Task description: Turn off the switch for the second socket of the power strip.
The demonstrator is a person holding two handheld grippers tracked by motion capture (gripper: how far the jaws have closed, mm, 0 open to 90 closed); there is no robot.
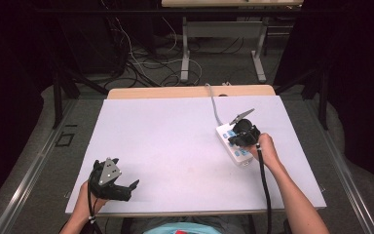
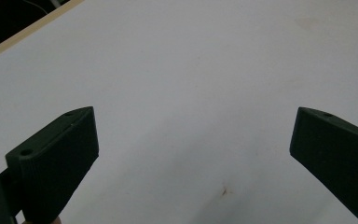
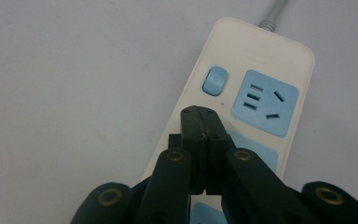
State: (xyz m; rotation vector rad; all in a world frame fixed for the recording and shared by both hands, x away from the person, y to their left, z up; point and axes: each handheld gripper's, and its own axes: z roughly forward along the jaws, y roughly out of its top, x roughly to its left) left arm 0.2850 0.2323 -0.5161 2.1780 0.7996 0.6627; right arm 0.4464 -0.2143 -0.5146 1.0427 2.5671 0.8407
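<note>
On the right half of the white table [image 1: 175,146], the power strip [image 1: 233,144] lies flat at a slant, its grey cable [image 1: 214,105] running off toward the far edge, and that's where the action is. The right gripper [image 1: 243,137] hangs directly over it, jaws pressed together with nothing between them, tip aimed down at the strip's face. From the right gripper view, the closed tip [image 3: 201,122] sits just short of the small blue switch button [image 3: 215,80], so this looks like a press about to happen.

Over on the near left, the left gripper [image 1: 121,187] rests low by the table's front edge, jaws spread wide, holding nothing, well apart from the strip.

Now the risks. The tip is a touch off the button, closer to the white casing between switch and socket; push straight down from here and it likely lands on plastic, not the switch. The strip isn't pinned by anything, so a slanted push could skid it across the smooth surface or pivot it on its cable.

The strip itself: white rounded body, pale blue socket panels [image 3: 265,102] with slotted holes, one blue rocker button beside the uppermost socket, and a further blue panel partly hidden behind the jaws.
</note>
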